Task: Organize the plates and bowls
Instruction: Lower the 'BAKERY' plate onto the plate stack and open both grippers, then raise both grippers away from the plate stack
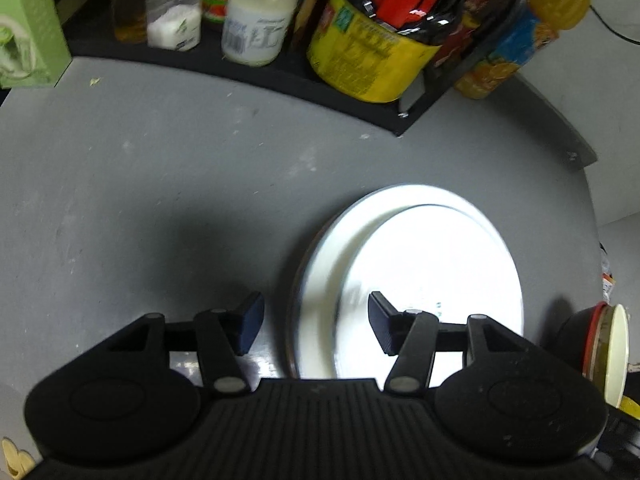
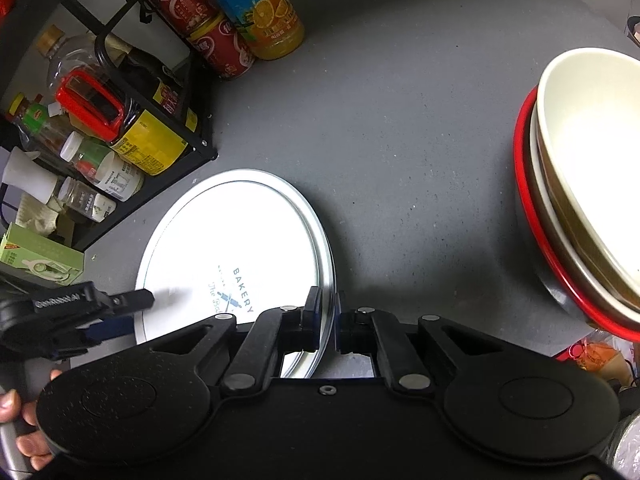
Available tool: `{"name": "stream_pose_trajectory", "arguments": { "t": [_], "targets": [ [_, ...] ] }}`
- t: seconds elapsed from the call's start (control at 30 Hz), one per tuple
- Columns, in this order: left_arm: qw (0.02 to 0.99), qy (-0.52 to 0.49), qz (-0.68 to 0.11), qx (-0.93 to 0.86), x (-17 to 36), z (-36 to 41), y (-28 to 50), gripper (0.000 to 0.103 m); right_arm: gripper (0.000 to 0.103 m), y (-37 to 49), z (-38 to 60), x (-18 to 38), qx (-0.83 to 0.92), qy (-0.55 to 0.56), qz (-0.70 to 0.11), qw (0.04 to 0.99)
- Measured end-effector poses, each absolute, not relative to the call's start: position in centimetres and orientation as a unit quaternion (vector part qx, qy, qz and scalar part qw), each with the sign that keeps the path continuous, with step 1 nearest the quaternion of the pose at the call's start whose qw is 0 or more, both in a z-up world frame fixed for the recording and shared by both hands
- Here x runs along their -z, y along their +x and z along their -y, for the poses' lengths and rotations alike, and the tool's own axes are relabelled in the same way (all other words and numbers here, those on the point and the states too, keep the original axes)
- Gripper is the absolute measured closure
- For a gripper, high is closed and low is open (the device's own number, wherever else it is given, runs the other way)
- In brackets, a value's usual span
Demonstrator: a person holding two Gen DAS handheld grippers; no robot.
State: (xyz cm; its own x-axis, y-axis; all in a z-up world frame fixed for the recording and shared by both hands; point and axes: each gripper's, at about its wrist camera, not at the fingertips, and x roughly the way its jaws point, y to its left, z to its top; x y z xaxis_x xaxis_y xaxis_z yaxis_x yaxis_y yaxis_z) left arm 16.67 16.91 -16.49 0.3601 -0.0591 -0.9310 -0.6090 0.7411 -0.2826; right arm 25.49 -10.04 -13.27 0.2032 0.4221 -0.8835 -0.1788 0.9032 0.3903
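A white plate (image 2: 236, 248) with a "Bakery" print lies on the grey table (image 2: 400, 120). My right gripper (image 2: 329, 314) is shut on the plate's right rim. In the left wrist view a smaller white plate (image 1: 436, 264) lies on a larger one (image 1: 340, 248). My left gripper (image 1: 316, 326) is open, its fingers astride the plates' left edge; it also shows in the right wrist view (image 2: 120, 308) at the plate's left edge. A stack of bowls (image 2: 588, 184), cream on top and red-rimmed below, stands at the right.
A black rack (image 2: 168, 128) of bottles, jars and cans stands at the back left. An orange juice bottle (image 2: 264, 12) and red cans (image 2: 216, 48) stand beside it. A green box (image 2: 40, 256) sits at the left. The bowl stack shows edge-on (image 1: 600, 352).
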Motion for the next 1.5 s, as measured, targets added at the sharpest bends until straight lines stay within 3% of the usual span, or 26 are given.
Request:
{"name": "stream_pose_trajectory", "arguments": {
  "t": [0.17,0.47,0.8,0.97,1.17,1.33,1.5],
  "targets": [
    [0.758,-0.325,-0.535,-0.184,17.5,-17.0,15.7,0.048,0.093,25.3,10.3,13.3,-0.193,0.103,-0.603,0.767],
    [0.759,-0.352,-0.522,-0.163,17.5,-17.1,15.3,0.07,0.079,25.0,10.7,13.4,-0.177,0.114,-0.607,0.766],
    [0.76,-0.35,-0.523,-0.159,17.4,-17.3,15.3,0.074,0.065,24.4,10.7,12.1,-0.192,0.123,-0.597,0.769],
    [0.759,-0.332,-0.536,-0.161,16.4,-17.2,15.3,0.073,0.047,23.8,10.9,10.7,-0.198,0.126,-0.587,0.775],
    [0.77,-0.301,-0.542,-0.153,14.4,-16.3,15.8,0.067,0.038,23.6,11.1,9.1,-0.204,0.129,-0.574,0.783],
    [0.789,-0.282,-0.529,-0.132,11.8,-14.7,16.6,0.05,0.027,23.5,11.9,7.9,-0.199,0.138,-0.558,0.794],
    [0.813,-0.264,-0.509,-0.106,9.3,-12.6,17.5,0.039,0.022,23.1,13.5,6.6,-0.194,0.147,-0.54,0.806]
  ]
}}
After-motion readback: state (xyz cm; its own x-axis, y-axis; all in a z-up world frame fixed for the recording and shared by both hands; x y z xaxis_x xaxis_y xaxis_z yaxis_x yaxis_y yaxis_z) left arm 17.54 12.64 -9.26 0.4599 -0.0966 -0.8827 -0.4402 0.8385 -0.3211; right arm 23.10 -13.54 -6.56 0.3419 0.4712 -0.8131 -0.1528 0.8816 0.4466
